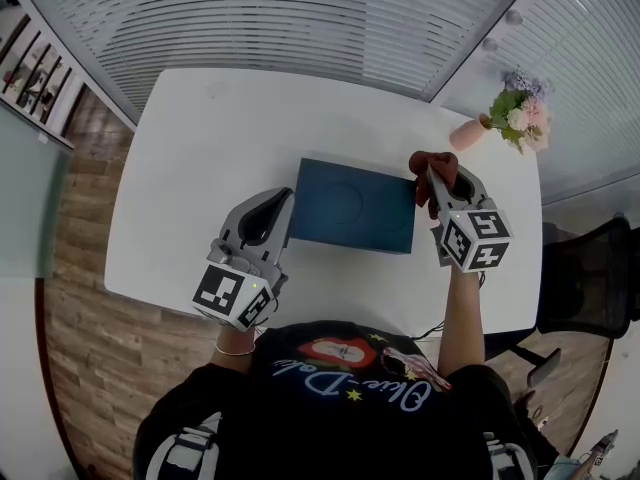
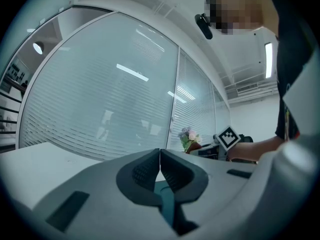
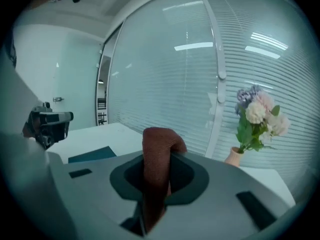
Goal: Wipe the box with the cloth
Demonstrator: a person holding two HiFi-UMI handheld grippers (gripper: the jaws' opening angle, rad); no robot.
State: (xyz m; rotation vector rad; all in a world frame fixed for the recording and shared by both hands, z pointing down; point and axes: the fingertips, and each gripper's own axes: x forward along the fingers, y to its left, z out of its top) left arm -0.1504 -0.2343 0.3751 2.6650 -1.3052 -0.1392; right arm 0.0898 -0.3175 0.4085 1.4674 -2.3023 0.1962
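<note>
A flat dark blue box (image 1: 354, 206) lies on the white table (image 1: 200, 168) in the head view. My right gripper (image 1: 437, 176) hovers just beyond the box's right edge, shut on a reddish-brown cloth (image 1: 432, 165). In the right gripper view the cloth (image 3: 156, 169) stands folded between the jaws, and a corner of the box (image 3: 92, 154) shows at the left. My left gripper (image 1: 271, 208) sits at the box's left edge, shut with nothing between its fingers. The left gripper (image 2: 159, 170) shows its jaws pressed together, with a strip of blue beneath them.
A pink vase of flowers (image 1: 510, 116) stands at the table's far right corner; the flowers (image 3: 256, 119) also appear in the right gripper view. Glass walls with blinds (image 1: 300, 18) border the far side. A black office chair (image 1: 590, 278) stands to the right of the table.
</note>
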